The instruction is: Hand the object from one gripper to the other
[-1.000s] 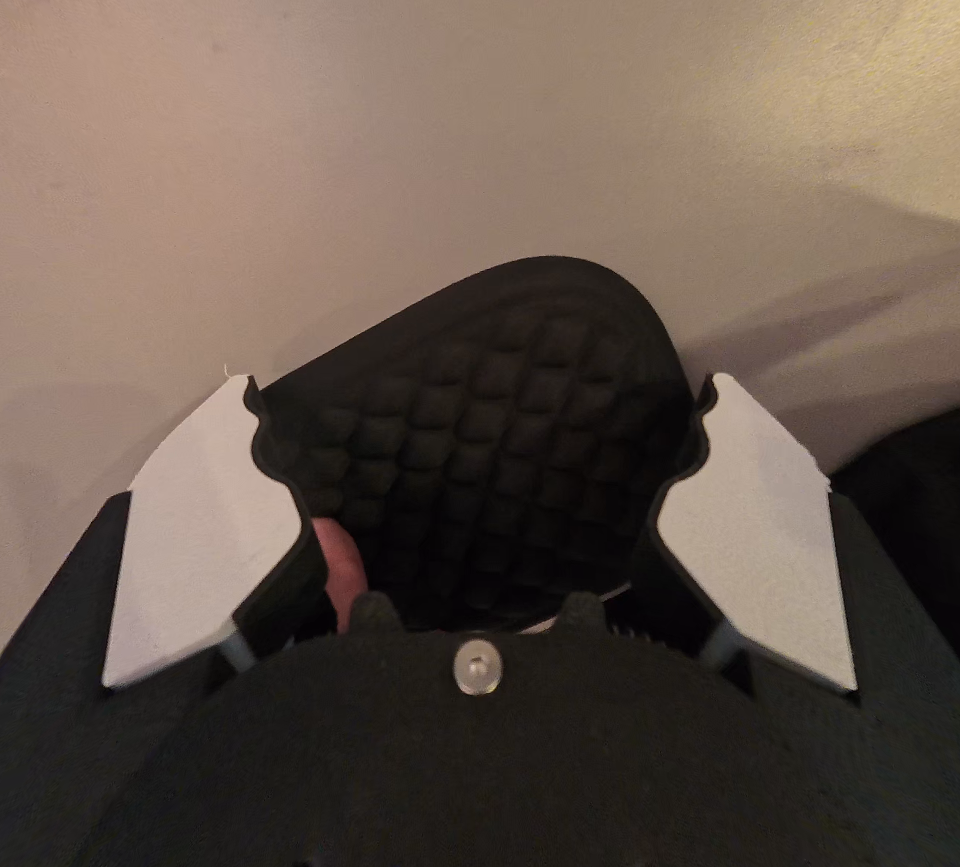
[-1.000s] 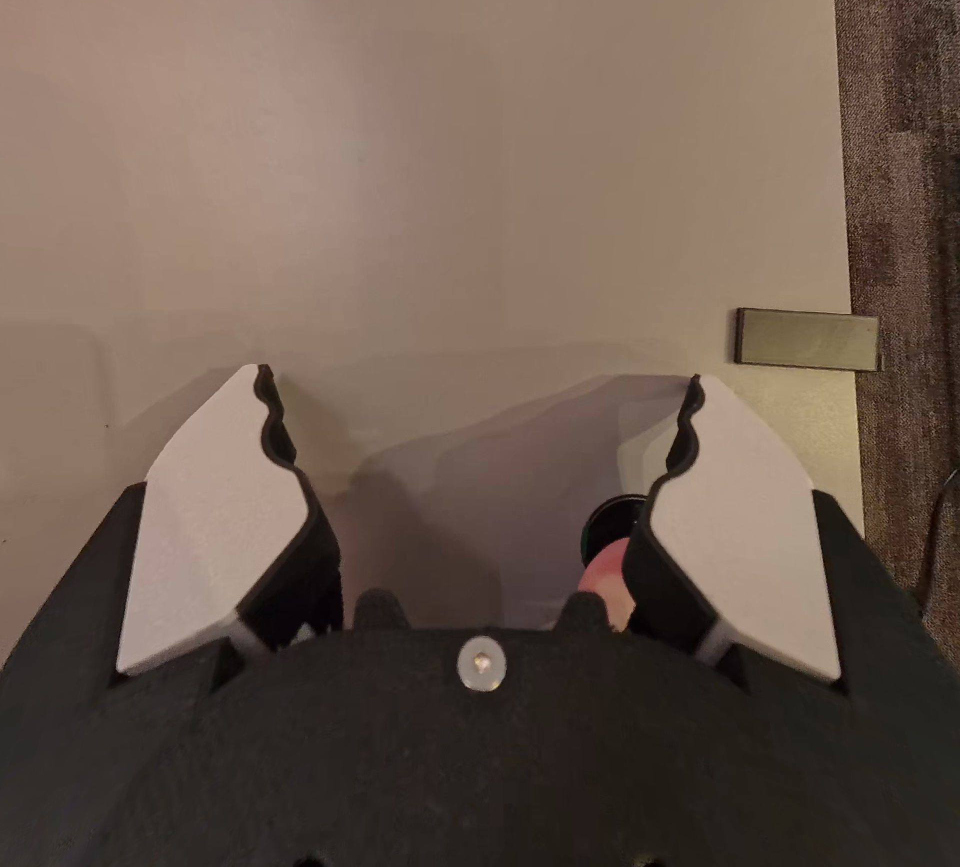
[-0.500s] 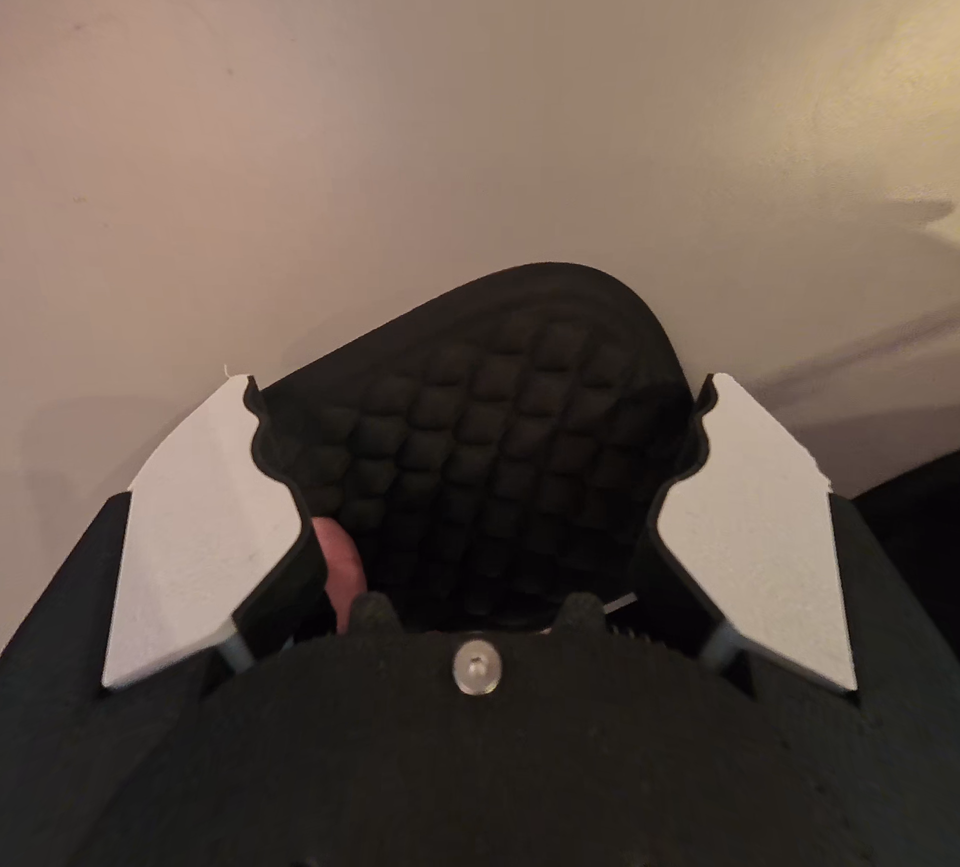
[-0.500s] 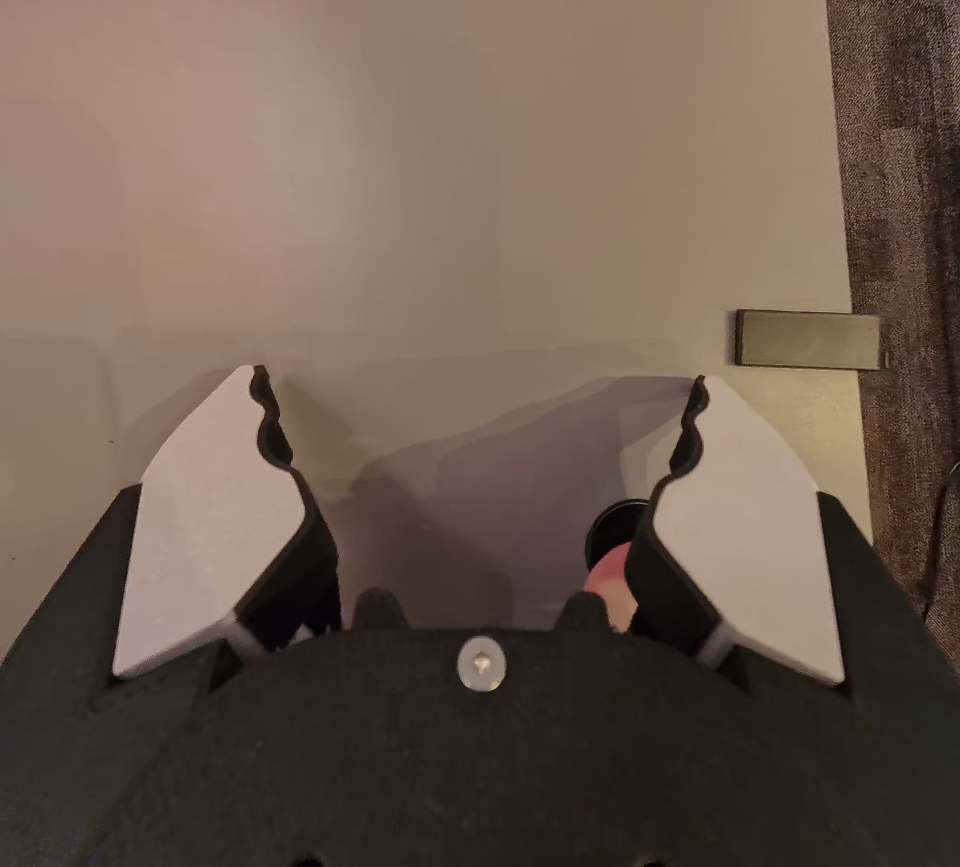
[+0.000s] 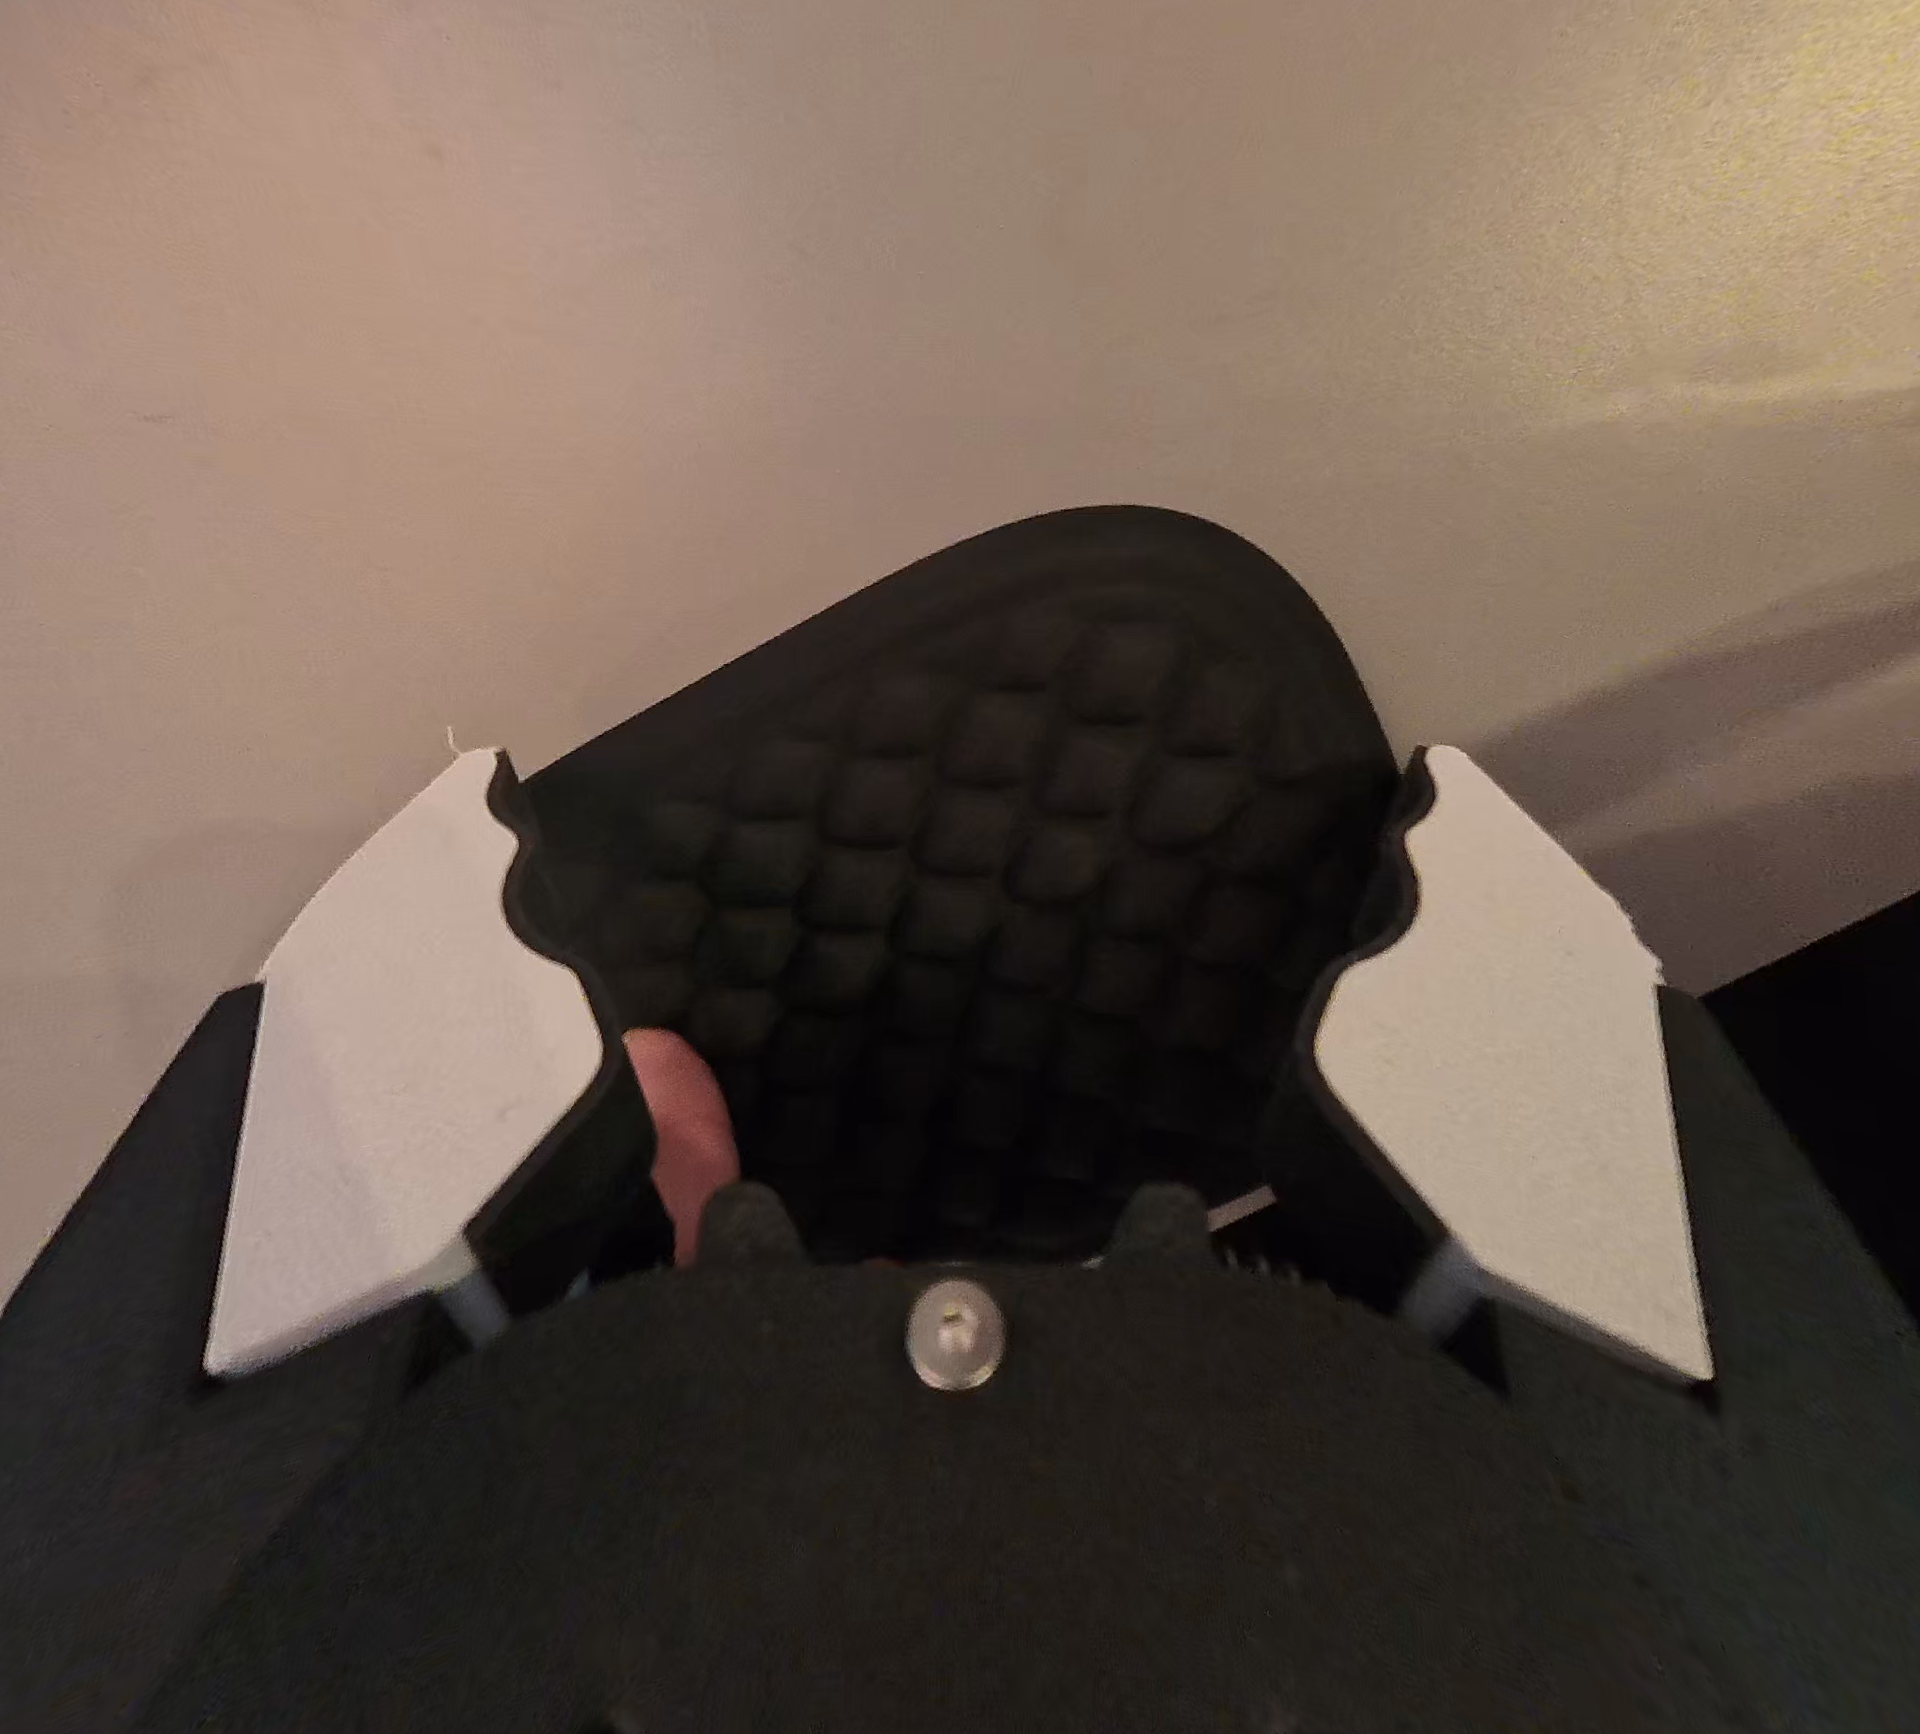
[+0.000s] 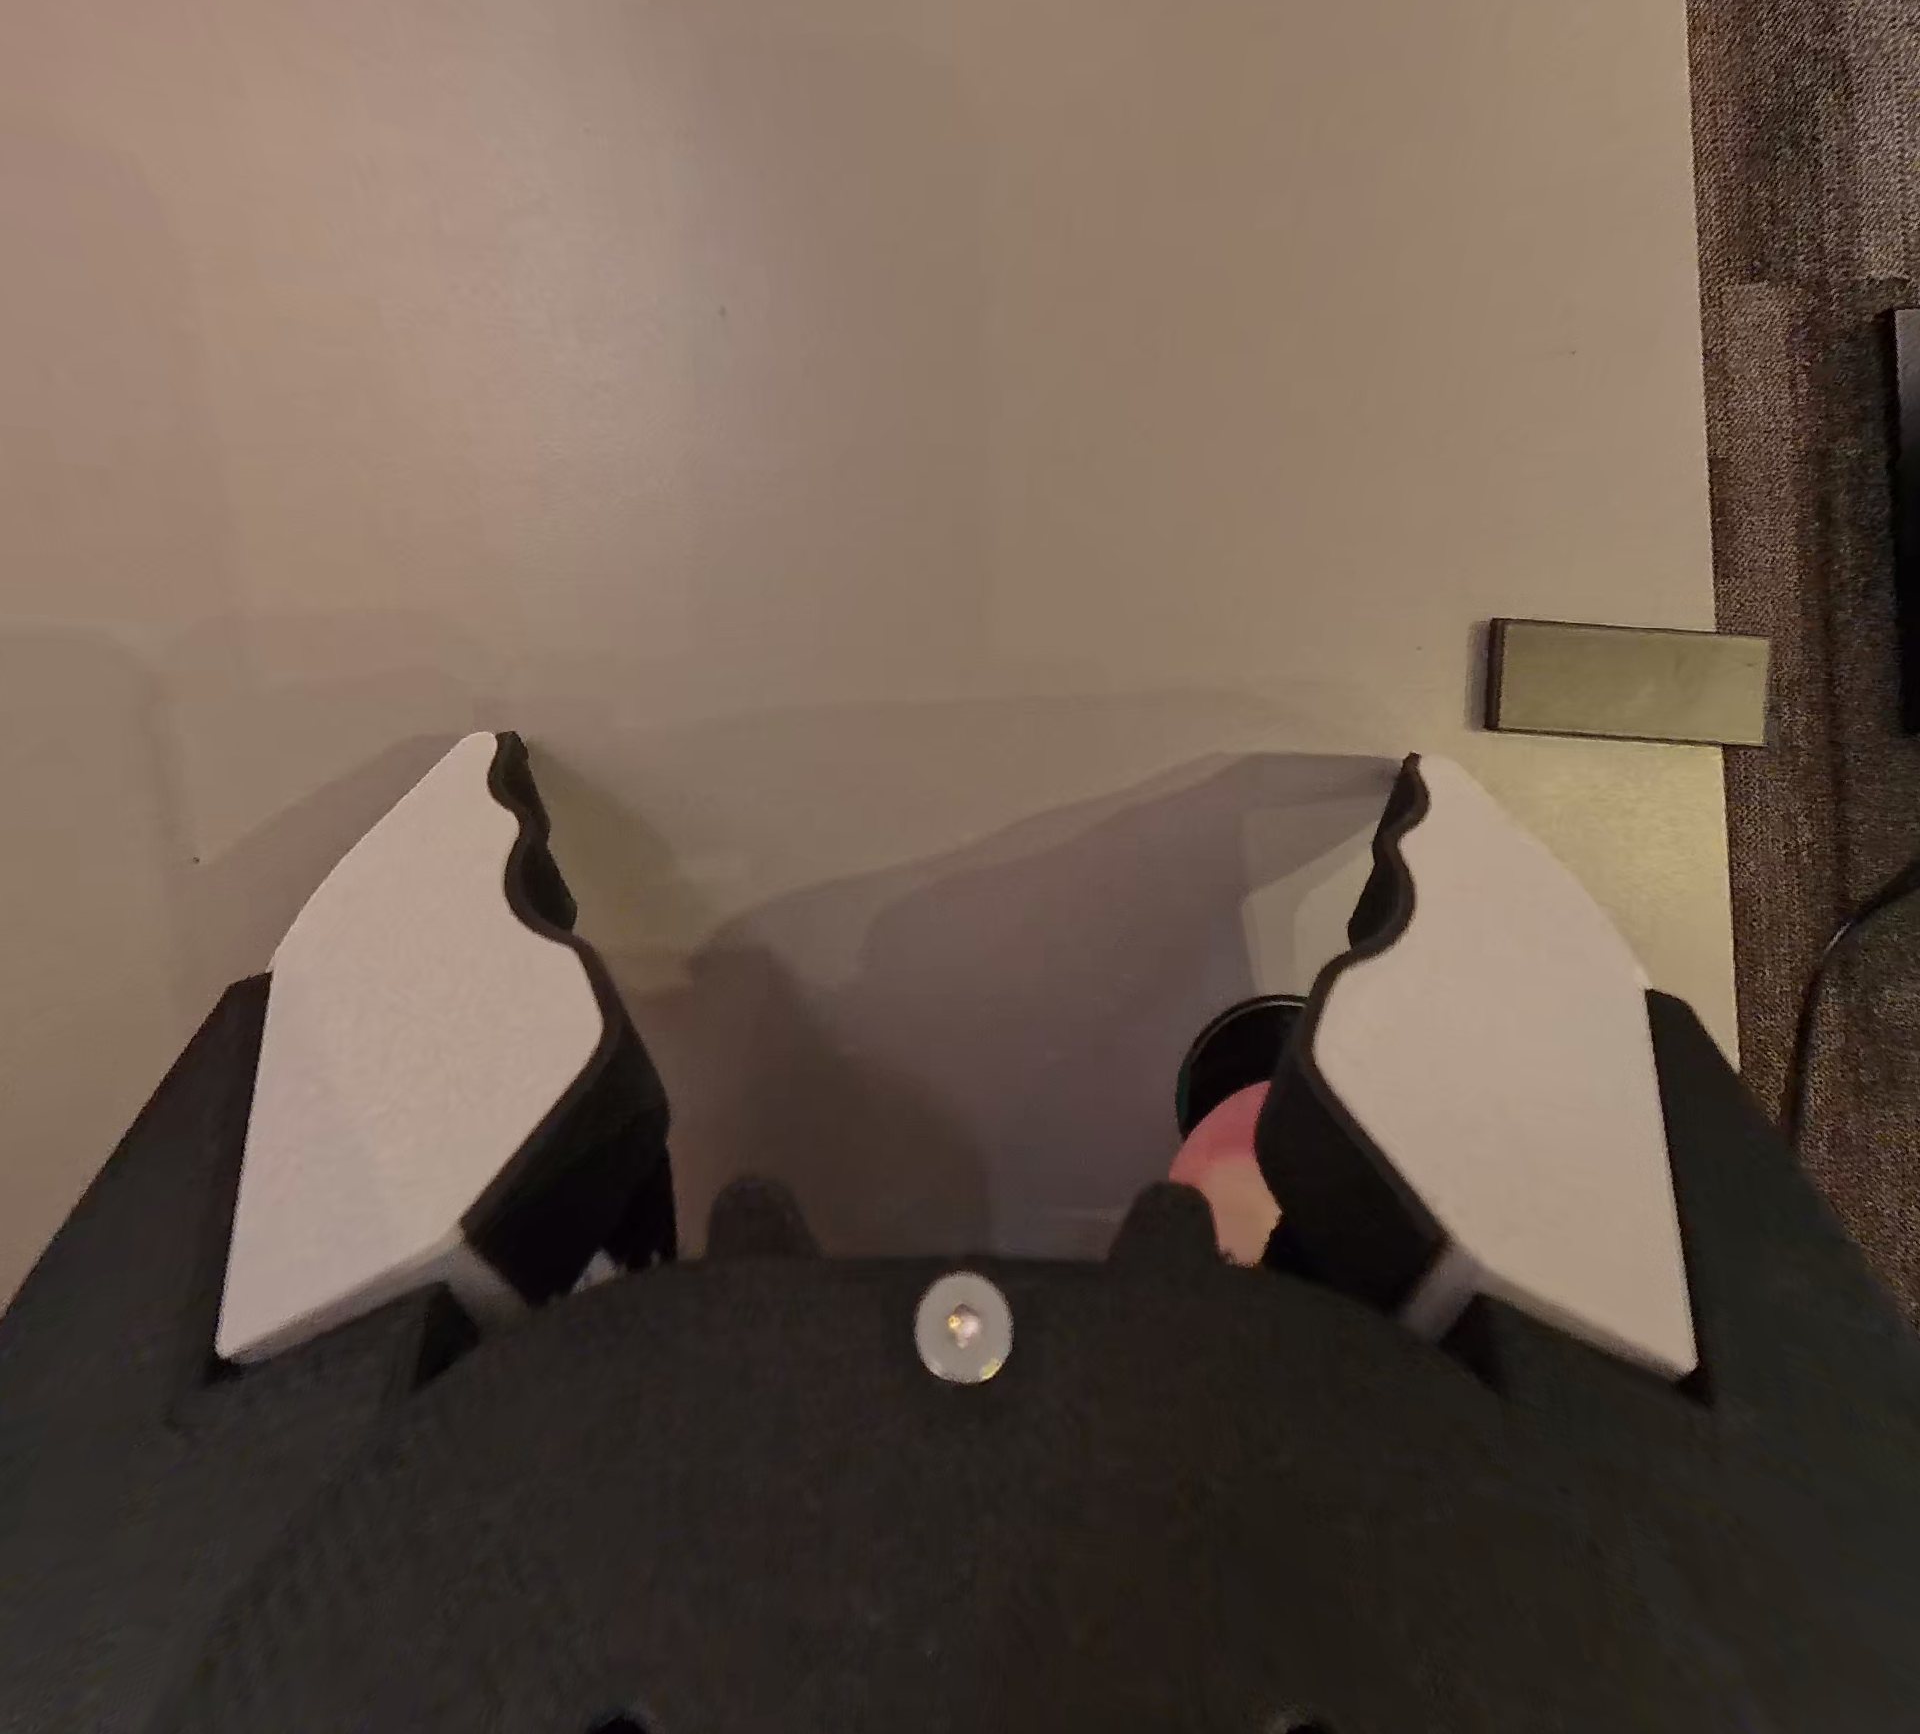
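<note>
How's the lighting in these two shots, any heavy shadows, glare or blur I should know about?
Left wrist view: dim warm light, a yellowish patch on the table at upper right; the black bumpy object is underexposed and soft. Right wrist view: evenly lit; layered grey shadows fall between the right gripper fingers; no glare.

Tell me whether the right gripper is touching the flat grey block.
Apart. The right wrist view shows table surface between the right gripper and the flat grey block.

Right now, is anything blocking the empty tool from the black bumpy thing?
Nothing visible. The bumpy thing sits in the left tool; the right tool is open over bare table. Neither view shows the other tool.
</note>
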Available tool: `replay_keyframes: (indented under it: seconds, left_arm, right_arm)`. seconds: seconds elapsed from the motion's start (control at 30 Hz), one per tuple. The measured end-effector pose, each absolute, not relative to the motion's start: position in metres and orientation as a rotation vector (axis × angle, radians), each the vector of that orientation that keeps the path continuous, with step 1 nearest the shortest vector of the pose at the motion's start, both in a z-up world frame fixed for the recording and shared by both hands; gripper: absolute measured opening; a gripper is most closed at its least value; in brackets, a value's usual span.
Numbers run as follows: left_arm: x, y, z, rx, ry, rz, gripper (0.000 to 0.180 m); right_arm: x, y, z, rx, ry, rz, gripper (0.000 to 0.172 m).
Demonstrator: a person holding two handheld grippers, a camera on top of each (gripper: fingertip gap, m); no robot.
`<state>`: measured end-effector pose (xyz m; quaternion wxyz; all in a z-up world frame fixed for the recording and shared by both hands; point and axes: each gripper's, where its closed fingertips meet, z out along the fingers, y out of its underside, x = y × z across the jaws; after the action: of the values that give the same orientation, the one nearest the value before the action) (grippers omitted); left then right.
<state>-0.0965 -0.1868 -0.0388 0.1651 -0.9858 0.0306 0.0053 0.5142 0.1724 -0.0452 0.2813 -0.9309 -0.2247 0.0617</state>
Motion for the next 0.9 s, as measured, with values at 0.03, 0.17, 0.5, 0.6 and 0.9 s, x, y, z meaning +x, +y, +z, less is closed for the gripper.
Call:
replay_keyframes:
  seconds: [0.03,0.17,0.5,0.6,0.9]
  left_arm:
    - [-0.096,-0.187,-0.038,-2.812,0.094,0.016,0.147]
    - [-0.094,-0.187,-0.034,-2.825,0.116,0.024,0.147]
    - [-0.094,-0.187,-0.022,-2.834,0.136,0.015,0.147]
    - [-0.094,-0.187,-0.019,-2.841,0.14,0.008,0.147]
    - [-0.094,-0.187,-0.008,-2.844,0.149,0.0,0.147]
  right_arm:
    - [0.514,0.172,-0.044,-2.494,-0.602,0.164,0.143]
    - [0.514,0.173,-0.039,-2.498,-0.601,0.16,0.143]
    - [0.514,0.174,-0.026,-2.503,-0.602,0.158,0.143]
    - [0.514,0.174,-0.022,-2.503,-0.6,0.157,0.143]
    - [0.514,0.174,-0.011,-2.506,-0.606,0.159,0.144]
